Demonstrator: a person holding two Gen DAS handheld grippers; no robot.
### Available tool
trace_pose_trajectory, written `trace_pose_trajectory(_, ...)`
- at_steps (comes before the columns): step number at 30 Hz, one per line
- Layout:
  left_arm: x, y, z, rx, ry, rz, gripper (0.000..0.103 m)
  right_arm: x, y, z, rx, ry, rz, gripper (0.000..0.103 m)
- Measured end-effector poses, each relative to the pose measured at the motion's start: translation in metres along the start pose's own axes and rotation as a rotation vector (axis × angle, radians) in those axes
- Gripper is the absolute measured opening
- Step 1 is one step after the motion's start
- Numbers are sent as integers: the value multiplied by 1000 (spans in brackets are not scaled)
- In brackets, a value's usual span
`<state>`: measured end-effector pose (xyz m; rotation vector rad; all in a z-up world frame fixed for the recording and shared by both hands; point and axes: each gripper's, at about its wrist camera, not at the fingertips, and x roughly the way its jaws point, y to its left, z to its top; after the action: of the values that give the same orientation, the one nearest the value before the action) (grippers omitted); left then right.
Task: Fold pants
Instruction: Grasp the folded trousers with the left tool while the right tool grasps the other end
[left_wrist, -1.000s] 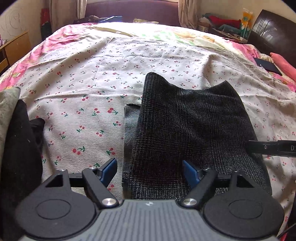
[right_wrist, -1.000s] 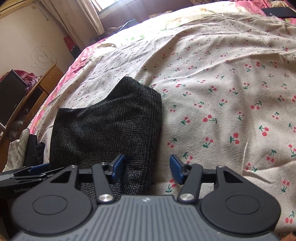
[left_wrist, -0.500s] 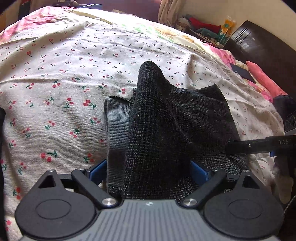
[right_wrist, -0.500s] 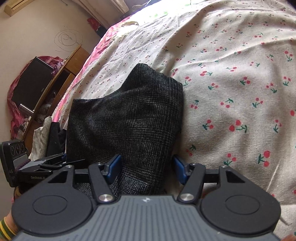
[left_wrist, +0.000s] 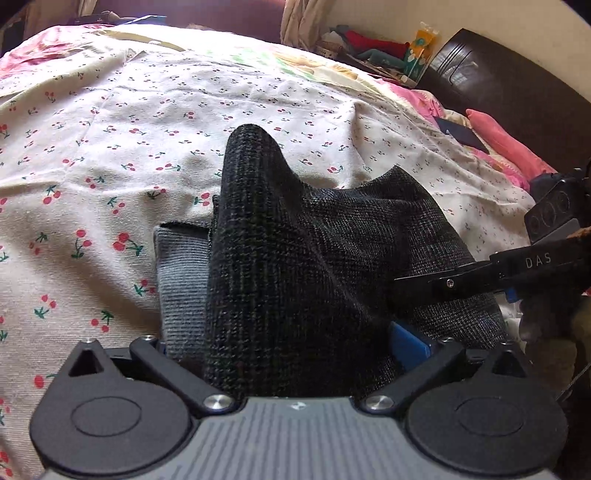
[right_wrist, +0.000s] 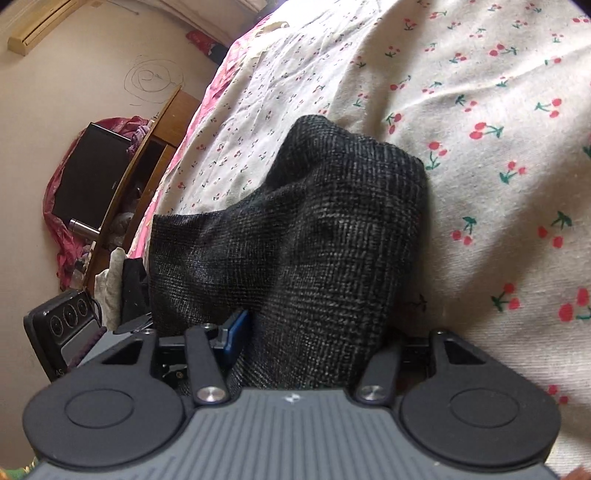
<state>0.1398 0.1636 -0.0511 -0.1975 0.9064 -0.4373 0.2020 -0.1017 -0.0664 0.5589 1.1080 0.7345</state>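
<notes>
Dark folded pants (left_wrist: 317, 266) lie on the cherry-print bedsheet (left_wrist: 110, 166). Left gripper (left_wrist: 295, 343), tilted downward, jaws fully spread, straddles their near edge. Right gripper (right_wrist: 314, 332), likewise tilted, jaws closing around the pants' fold; grip cannot be confirmed.

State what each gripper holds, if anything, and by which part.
Nothing is surely held yet. The left gripper has jaws wide open around the pants at their near edge; the right gripper is closing its jaws around the same edge, grip unconfirmed.
</notes>
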Motion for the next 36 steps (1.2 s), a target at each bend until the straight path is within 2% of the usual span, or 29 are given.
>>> trace_pose_trajectory(1,-7,-2,0,-1,-8,2,103,-3,6,-1,-15,-5,-13,51)
trace_pose_trajectory(2,-13,-4,1,-8,-15,-5,100,-6,9,-2,-11,-9,-15,43)
trace_pose_trajectory(4,-27,-4,4,-41,-37,-37,85,-21,10,-5,24,-20,14,31)
trace_pose_trajectory(5,-31,-5,7,-55,-43,-51,82,-29,8,-7,40,-26,36,26)
trace_pose_trajectory(7,-34,-16,12,-46,-47,-51,74,-41,6,-8,82,-34,61,24)
trace_pose_trajectory(9,-32,-37,18,1,-51,-48,71,-58,11,-8,67,-64,45,23)
trace_pose_trajectory(13,-25,-80,37,69,-59,-142,65,-108,5,-5,87,-154,56,22)
trace_pose_trajectory(16,-7,-127,60,142,-72,-220,65,-162,-10,-2,118,-240,38,22)
trace_pose_trajectory(21,46,-214,90,217,-40,-341,65,-251,-41,5,99,-337,-99,22)
trace_pose_trajectory(24,78,-270,95,261,-2,-407,65,-303,-68,12,94,-348,-194,22)
trace_pose_trajectory(27,114,-325,90,311,51,-443,65,-343,-99,20,93,-328,-271,22)
trace_pose_trajectory(30,155,-362,74,356,128,-422,65,-365,-141,27,106,-261,-350,23)
trace_pose_trajectory(31,167,-371,66,376,152,-389,65,-365,-154,28,130,-244,-373,26)
trace_pose_trajectory(33,183,-381,57,417,162,-307,65,-356,-181,24,127,-192,-483,33)
trace_pose_trajectory(34,186,-380,57,420,164,-283,67,-352,-192,21,120,-183,-535,44)
trace_pose_trajectory(35,186,-377,58,405,174,-284,67,-350,-201,19,137,-185,-556,47)
trace_pose_trajectory(36,184,-372,59,374,192,-290,67,-352,-209,16,169,-203,-537,47)
